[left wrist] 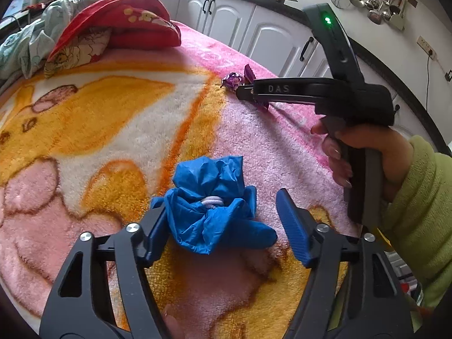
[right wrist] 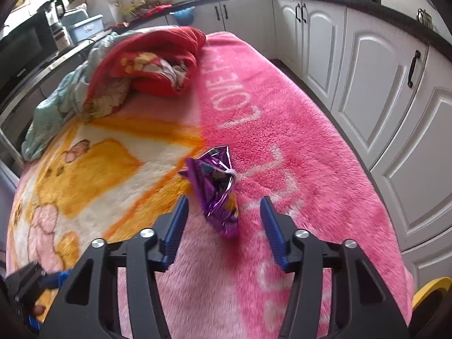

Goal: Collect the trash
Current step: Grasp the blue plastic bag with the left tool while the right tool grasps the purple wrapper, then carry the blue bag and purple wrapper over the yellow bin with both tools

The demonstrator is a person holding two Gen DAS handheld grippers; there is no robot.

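A crumpled blue plastic bag tied with a white band [left wrist: 217, 204] lies on the fuzzy pink and orange blanket [left wrist: 99, 130]. My left gripper [left wrist: 221, 220] is open with its jaws on either side of the bag, the left pad touching it. A crumpled purple foil wrapper [right wrist: 217, 189] lies on the blanket [right wrist: 296, 155]. My right gripper [right wrist: 224, 227] is open around the wrapper's near end. In the left wrist view the right gripper [left wrist: 243, 91] reaches the wrapper [left wrist: 234, 80] from the right.
A heap of red bedding [left wrist: 124, 25] and pale green cloth [left wrist: 25, 45] lies at the blanket's far end. White kitchen cabinets [right wrist: 367, 84] run along the right side. Utensils [left wrist: 378, 2] hang on the wall.
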